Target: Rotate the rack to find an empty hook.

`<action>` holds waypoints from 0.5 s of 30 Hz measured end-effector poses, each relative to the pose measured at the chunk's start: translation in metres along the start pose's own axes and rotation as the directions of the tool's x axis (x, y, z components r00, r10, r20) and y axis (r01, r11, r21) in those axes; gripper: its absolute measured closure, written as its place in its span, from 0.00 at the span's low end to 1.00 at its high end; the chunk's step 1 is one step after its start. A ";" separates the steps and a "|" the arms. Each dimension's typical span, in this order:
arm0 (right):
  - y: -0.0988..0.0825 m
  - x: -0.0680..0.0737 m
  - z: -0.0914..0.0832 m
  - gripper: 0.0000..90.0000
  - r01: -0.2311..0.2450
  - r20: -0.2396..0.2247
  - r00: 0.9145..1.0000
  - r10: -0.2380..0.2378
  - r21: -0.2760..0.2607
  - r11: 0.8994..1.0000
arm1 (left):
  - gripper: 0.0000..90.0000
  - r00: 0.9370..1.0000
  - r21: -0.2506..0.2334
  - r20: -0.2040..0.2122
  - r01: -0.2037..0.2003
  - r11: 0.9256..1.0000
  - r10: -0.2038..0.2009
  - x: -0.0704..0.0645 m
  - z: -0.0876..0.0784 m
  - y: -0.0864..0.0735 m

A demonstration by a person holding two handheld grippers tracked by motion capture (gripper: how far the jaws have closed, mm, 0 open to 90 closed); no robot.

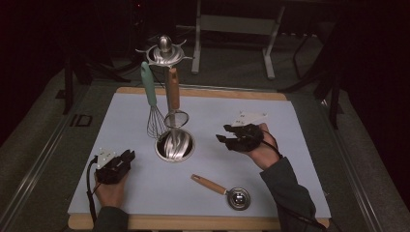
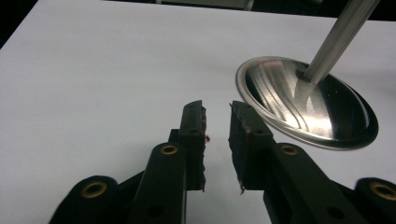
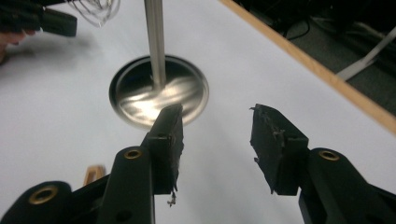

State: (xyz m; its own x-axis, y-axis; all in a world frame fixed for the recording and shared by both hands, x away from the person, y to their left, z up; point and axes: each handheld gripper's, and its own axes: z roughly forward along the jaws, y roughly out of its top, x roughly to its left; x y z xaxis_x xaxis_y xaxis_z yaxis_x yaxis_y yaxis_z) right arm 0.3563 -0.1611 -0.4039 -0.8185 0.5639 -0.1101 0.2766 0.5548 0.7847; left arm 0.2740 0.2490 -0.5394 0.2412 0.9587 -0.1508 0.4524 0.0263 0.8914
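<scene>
Centrally on the mat [image 1: 270, 159], the dish [image 1: 175, 145] holds only its pole [image 1: 170, 118]; left gripper [image 1: 126, 157] narrowly open, right gripper [image 1: 227, 135] wide, both empty.

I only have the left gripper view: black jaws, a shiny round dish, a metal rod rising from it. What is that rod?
Observer: The post of a tall steel utensil stand. A green-handled wire whisk and a wooden-handled steel utensil hang from its top.
Operator: Anything lying on the white mat?
Observer: A small steel scoop with a wooden handle, near the front edge between the hands.
Operator: And the right claw?
Observer: The right claw is open and empty, to the right of the stand.
</scene>
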 end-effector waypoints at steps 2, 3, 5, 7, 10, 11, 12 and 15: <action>-0.010 -0.003 0.000 0.59 -0.019 0.002 1.000 0.019 0.006 1.000 | 0.86 1.000 0.002 0.000 -0.003 1.000 0.003 0.000 0.000 0.000; -0.014 -0.004 0.000 0.59 -0.028 0.002 1.000 0.028 0.006 1.000 | 0.86 1.000 0.002 -0.001 -0.005 1.000 0.005 0.000 0.000 0.000; -0.022 -0.005 0.000 0.59 -0.055 0.001 0.998 0.055 0.006 0.998 | 0.87 1.000 0.000 -0.004 -0.007 1.000 0.007 -0.001 0.000 0.000; -0.033 -0.005 0.000 0.59 -0.079 -0.004 0.997 0.079 0.003 0.997 | 0.89 1.000 0.001 -0.005 -0.012 1.000 0.012 -0.001 0.000 0.000; -0.050 -0.003 0.003 0.59 -0.091 0.004 0.996 0.091 0.021 0.996 | 0.93 1.000 0.001 -0.003 -0.014 1.000 0.014 -0.001 0.000 0.000; -0.054 -0.003 0.003 0.59 -0.093 0.009 0.996 0.092 0.028 0.995 | 0.94 1.000 0.001 -0.003 -0.016 1.000 0.016 -0.001 -0.001 0.000; -0.058 -0.003 0.002 0.59 -0.096 0.013 0.995 0.096 0.033 0.995 | 0.97 1.000 0.003 -0.004 -0.019 1.000 0.019 -0.001 -0.001 0.000; -0.069 -0.004 0.000 0.58 -0.113 0.027 0.993 0.112 0.035 0.993 | 1.00 1.000 0.002 -0.008 -0.020 1.000 0.020 -0.002 -0.001 0.000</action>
State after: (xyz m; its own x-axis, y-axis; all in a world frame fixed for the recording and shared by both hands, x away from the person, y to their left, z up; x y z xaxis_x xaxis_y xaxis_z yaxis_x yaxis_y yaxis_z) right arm 0.3401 -0.2018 -0.4577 -0.7683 0.6390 -0.0379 0.3849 0.5085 0.7702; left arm 0.2728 0.2473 -0.5388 0.2430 0.9613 -0.1296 0.4493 0.0068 0.8933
